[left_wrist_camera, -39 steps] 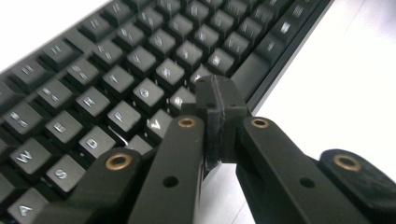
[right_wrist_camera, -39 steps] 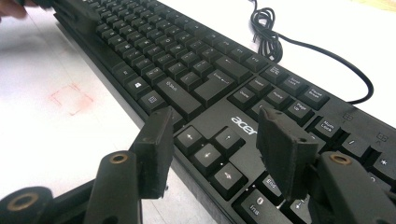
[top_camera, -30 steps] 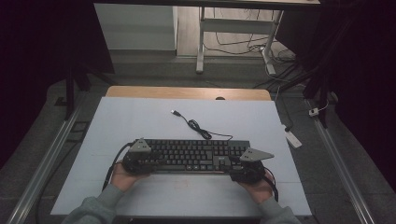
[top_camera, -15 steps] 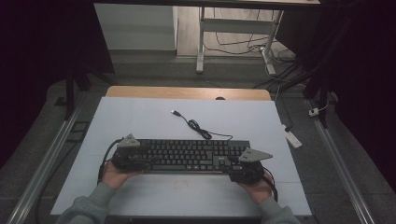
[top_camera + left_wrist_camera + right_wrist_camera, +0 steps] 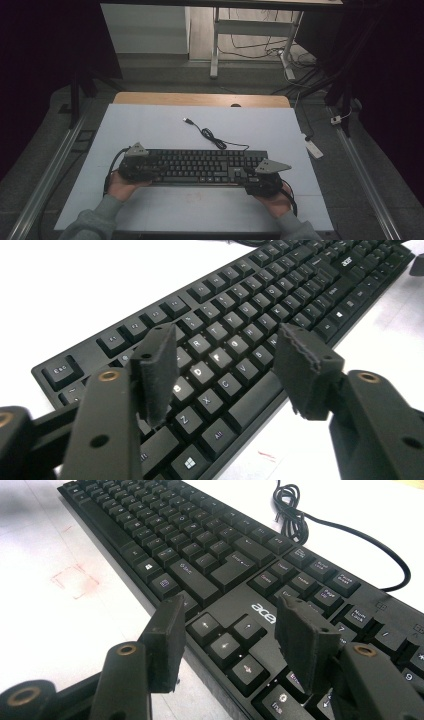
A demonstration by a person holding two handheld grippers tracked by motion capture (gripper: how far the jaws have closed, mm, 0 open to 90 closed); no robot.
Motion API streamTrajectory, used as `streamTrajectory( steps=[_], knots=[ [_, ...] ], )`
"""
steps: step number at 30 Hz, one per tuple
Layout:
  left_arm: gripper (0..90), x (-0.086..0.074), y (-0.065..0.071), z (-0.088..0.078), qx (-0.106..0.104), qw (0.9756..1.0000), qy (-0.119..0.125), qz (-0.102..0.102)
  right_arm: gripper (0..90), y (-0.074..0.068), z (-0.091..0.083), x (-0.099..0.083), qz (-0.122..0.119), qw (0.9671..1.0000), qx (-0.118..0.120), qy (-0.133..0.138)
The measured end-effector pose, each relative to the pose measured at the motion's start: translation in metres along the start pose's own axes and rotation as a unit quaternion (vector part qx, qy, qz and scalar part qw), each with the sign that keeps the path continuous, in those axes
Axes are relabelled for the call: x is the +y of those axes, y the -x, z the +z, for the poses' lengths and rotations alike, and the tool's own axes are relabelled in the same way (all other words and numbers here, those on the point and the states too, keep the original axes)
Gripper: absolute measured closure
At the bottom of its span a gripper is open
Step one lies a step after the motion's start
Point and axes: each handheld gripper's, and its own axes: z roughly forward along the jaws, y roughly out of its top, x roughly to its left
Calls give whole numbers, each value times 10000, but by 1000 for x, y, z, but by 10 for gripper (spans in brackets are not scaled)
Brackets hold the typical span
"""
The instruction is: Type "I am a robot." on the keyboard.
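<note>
Work in hand: two hand-held grippers poised over the ends of a flat black plastic keyboard [image 5: 200,167] with white key legends.
Keyboard place: lower middle of the high view, lying flat on the pale sheet-covered table [image 5: 165,127], long side across the frame.
Cable: thin black USB lead [image 5: 210,135] runs from the keyboard's far edge up toward the centre of the frame, partly coiled, plug end loose on the sheet.
Left gripper [image 5: 225,367]: at the keyboard's left end. Jaws spread, nothing pressed between the pads; in the left gripper view they hang over the letter keys and front edge, keys plainly visible in the gap.
Change, left: compared with a second ago the left hand sits a touch farther out toward the left end. The jaws have just been working, opened wider, then closed partway; no key or edge caught.
Right gripper [image 5: 227,635]: at the right end, lower right of the high view. Jaws spread over the arrow-key cluster, pinching nothing.
Change, right: none seen; same spot, same gap as the earlier pictures.
Keyboard change: has not shifted on the sheet.
Reading: looks like the left side is hunting for its bite while the right waits. Likely no lift or slide can start until both ends are gripped.
Risk: a one-sided grip would probably swing the board and drag the lead.
</note>
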Motion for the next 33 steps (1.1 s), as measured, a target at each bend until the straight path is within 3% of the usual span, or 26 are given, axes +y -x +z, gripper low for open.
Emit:
streamTrajectory(
  steps=[9,22,33],
  knots=[
    [564,1,-1,8,56,9999,-35,116,465,0,0,-1,11,10000,1,13],
    [874,2,-1,17,152,9995,-103,266,465,0,0,-1,-13,10000,-17,-43],
    [884,12,-4,41,166,9992,-250,260,465,-1,0,-1,-17,10000,-19,-41]
  ],
)
